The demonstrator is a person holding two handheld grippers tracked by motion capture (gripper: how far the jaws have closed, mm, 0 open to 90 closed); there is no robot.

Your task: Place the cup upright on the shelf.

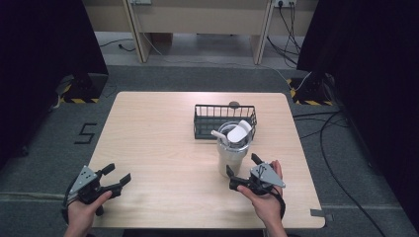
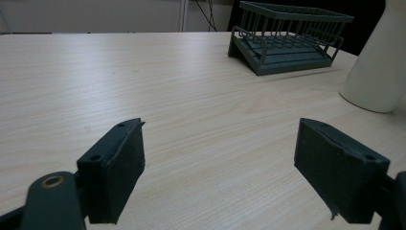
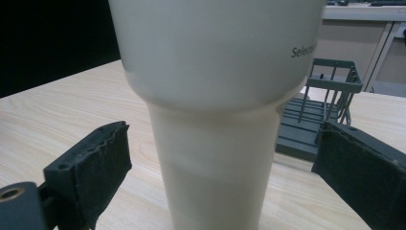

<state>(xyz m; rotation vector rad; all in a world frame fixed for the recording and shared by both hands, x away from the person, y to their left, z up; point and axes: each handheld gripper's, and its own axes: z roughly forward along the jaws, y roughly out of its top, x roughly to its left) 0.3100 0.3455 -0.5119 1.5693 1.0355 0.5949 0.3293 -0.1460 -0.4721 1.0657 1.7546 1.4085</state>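
A tall cream tumbler (image 1: 232, 153) stands upright on the wooden table (image 1: 158, 143), with a white lid and straw on its top. In the right gripper view the tumbler (image 3: 215, 120) rises between the two black jaws without touching them. My right gripper (image 1: 243, 168) is open, just in front of the tumbler's base. A dark wire basket (image 1: 225, 120) stands right behind the tumbler, also seen as the basket (image 2: 287, 40) and the basket (image 3: 321, 110). My left gripper (image 1: 118, 173) is open near the front left edge, its jaws holding nothing (image 2: 220, 172).
The tumbler's side (image 2: 378, 62) shows at the right edge of the left gripper view. Bare tabletop lies between the two grippers and across the left half. Black curtains, cables and floor markings surround the table.
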